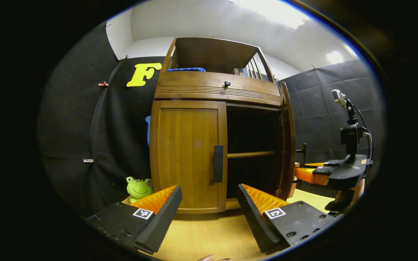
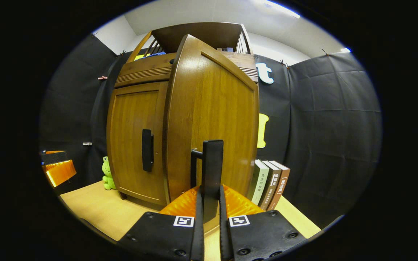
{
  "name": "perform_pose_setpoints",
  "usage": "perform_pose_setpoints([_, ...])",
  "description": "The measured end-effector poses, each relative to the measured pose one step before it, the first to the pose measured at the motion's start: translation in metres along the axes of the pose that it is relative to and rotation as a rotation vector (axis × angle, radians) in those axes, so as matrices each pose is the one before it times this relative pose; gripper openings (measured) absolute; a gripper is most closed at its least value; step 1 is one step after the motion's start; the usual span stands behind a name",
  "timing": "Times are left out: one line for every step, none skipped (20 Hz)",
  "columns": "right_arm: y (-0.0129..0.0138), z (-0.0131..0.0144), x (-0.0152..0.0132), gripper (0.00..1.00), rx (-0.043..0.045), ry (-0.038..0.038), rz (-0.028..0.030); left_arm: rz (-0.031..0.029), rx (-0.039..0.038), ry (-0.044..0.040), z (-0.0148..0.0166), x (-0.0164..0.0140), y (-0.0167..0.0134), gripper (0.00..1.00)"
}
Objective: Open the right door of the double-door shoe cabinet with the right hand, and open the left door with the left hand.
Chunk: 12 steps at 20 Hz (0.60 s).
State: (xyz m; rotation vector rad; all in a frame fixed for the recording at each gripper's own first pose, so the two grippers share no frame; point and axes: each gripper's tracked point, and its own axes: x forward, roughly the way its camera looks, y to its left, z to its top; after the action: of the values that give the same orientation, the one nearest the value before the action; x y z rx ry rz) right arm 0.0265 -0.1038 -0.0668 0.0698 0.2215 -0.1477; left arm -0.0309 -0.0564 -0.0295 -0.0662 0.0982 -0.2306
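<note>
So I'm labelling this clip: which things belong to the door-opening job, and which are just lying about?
Job: right door, its handle in the right claw; left door, left claw.
Lying about: frog plush, three books, blue cloth.

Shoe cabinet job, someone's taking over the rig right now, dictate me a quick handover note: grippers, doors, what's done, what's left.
Right gripper: shut on the right door handle, holding the right door swung well open.
Left gripper: open, holding nothing, on the table in front of the cabinet, facing the left door.
Left door: shut, its left door handle untouched, above and just ahead of the open fingers.
Done: right door open; the shelf inside shows.
Left: move the left gripper up to the left door handle, close on it, pull that door open.
</note>
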Motion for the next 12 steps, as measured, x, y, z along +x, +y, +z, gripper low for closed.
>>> perform_pose_setpoints([-0.00399,0.00038,-0.00276,0.2,-0.00086,0.00028,-0.00776,-0.00342,-0.00264,0.00011,-0.00026,0.00016,-0.00258,0.95])
perform_pose_setpoints([-0.00371,0.00036,-0.0025,0.2,-0.00177,0.0004,-0.00591,-0.00402,-0.0034,-0.00022,-0.00029,0.0007,-0.00357,0.95])
perform_pose_setpoints([-0.00313,-0.00063,-0.00138,0.16,-0.00034,0.00206,-0.00418,-0.00301,-0.00365,-0.00185,0.00039,0.00051,-0.00289,0.95])
perform_pose_setpoints([-0.00306,0.00038,-0.00177,0.2,-0.00034,0.00099,-0.00386,-0.00415,-0.00351,-0.00166,0.00059,0.00061,-0.00344,0.95])
perform_pose_setpoints([-0.00411,0.00037,-0.00144,0.2,-0.00044,0.00118,-0.00457,-0.00539,-0.003,-0.00186,-0.00042,0.00093,-0.00357,0.95])
perform_pose_setpoints([-0.00354,-0.00026,-0.00215,0.2,-0.0025,0.00021,-0.00531,-0.00498,-0.00172,-0.00086,-0.00044,0.00055,-0.00369,0.95])
perform_pose_setpoints([-0.00447,-0.00044,-0.00115,0.2,-0.0027,0.00113,-0.00741,-0.00524,0.00039,-0.00115,0.00085,0.0012,-0.00415,0.95])
perform_pose_setpoints([-0.00461,0.0006,-0.00148,0.2,-0.00123,-0.0006,-0.00778,-0.00528,0.00204,-0.00127,-0.00144,0.00008,-0.00377,0.96])
perform_pose_setpoints([-0.00379,-0.00013,-0.00206,0.15,0.00053,0.00134,-0.00634,-0.00363,0.0021,-0.00107,0.00002,0.00046,-0.00356,0.96])
perform_pose_setpoints([-0.00404,-0.00003,-0.00182,0.15,0.0008,0.00018,-0.00622,-0.0037,0.0015,-0.00078,-0.00106,0.00035,-0.00351,0.95])
perform_pose_setpoints([-0.00384,0.00011,-0.00135,0.15,-0.00011,0.00105,-0.00609,-0.00644,0.00187,0.00275,-0.00042,0.00085,-0.00464,0.95])
perform_pose_setpoints([-0.00326,-0.00074,-0.00226,0.17,0.00024,0.00317,-0.00288,-0.0076,0.00252,0.00306,-0.00202,0.00138,-0.00392,0.95])
